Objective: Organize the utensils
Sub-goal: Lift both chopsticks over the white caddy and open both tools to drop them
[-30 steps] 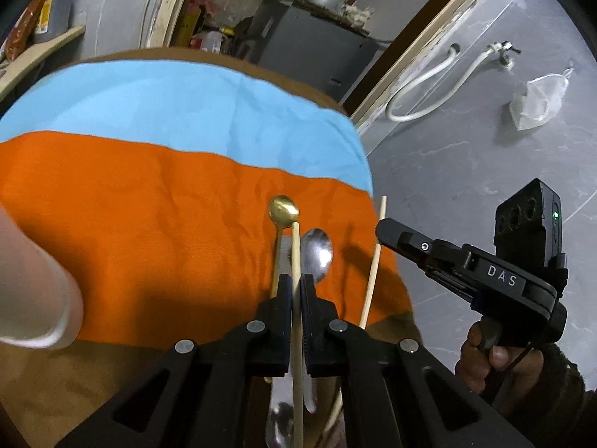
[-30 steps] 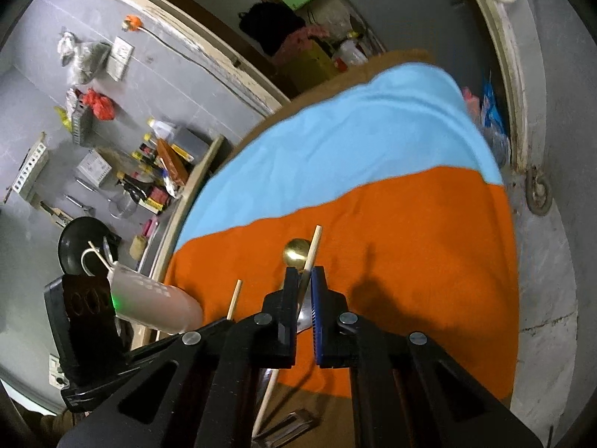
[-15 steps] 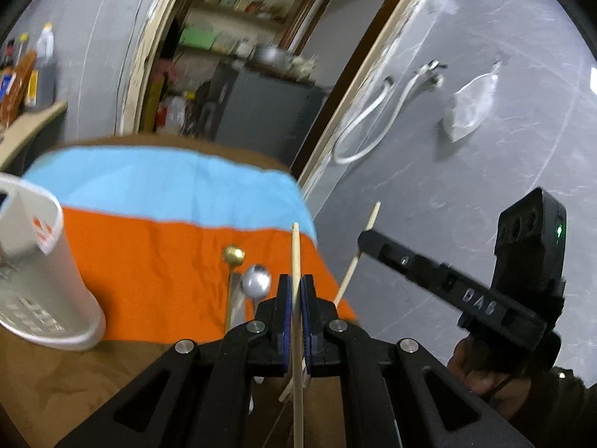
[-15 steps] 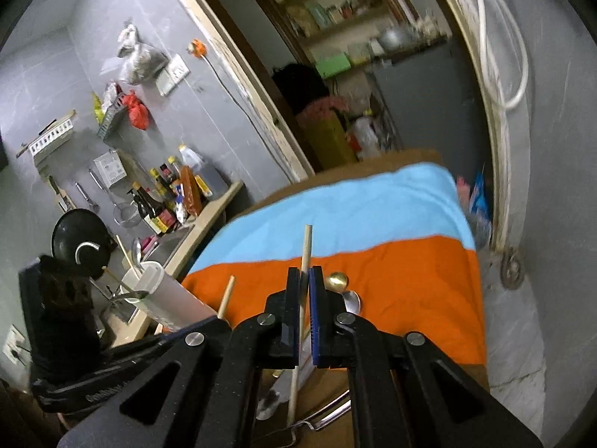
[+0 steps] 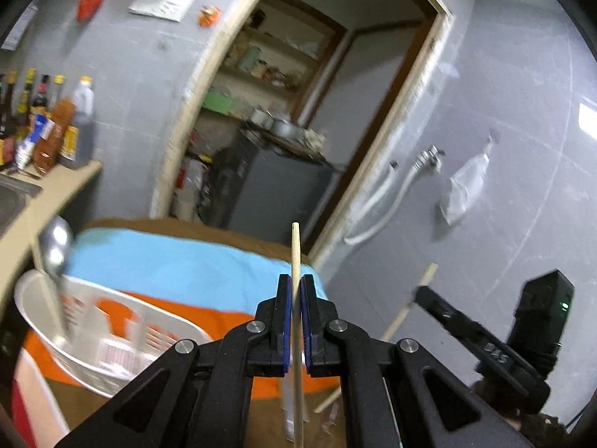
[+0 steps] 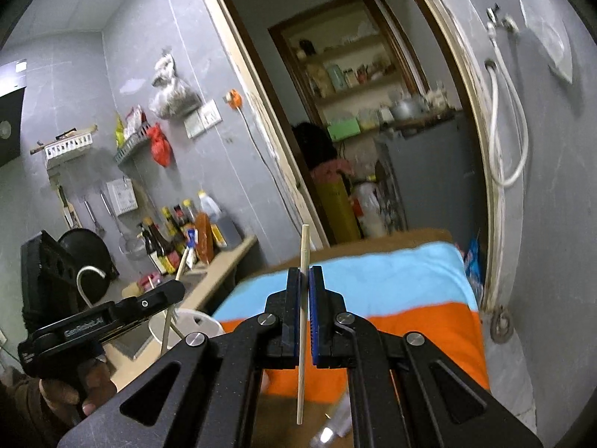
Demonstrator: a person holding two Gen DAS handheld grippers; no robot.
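Observation:
My left gripper [image 5: 296,283] is shut on a wooden chopstick [image 5: 295,261] that stands upright between the pads, lifted above the table. My right gripper [image 6: 305,276] is shut on a second wooden chopstick [image 6: 304,250], also raised and near upright. A white slotted utensil holder [image 5: 112,339] stands on the orange and blue cloth [image 5: 179,265] at lower left, with a metal spoon [image 5: 56,246] leaning in it. In the right wrist view the holder [image 6: 190,323] sits behind the left gripper [image 6: 112,321]. In the left wrist view the right gripper [image 5: 481,339] holds its chopstick [image 5: 410,306] at right.
A counter with sauce bottles [image 5: 48,130] and a sink runs along the left wall. An open doorway [image 6: 358,149] leads to a cluttered storeroom behind the table. A white hose [image 6: 507,119] hangs on the right wall. Blurred utensils [image 6: 332,429] lie near the table's front edge.
Both grippers have risen from the cloth and tilted up, each carrying its chopstick. The white holder has come into view at the left; the spoons on the cloth have dropped out of sight.

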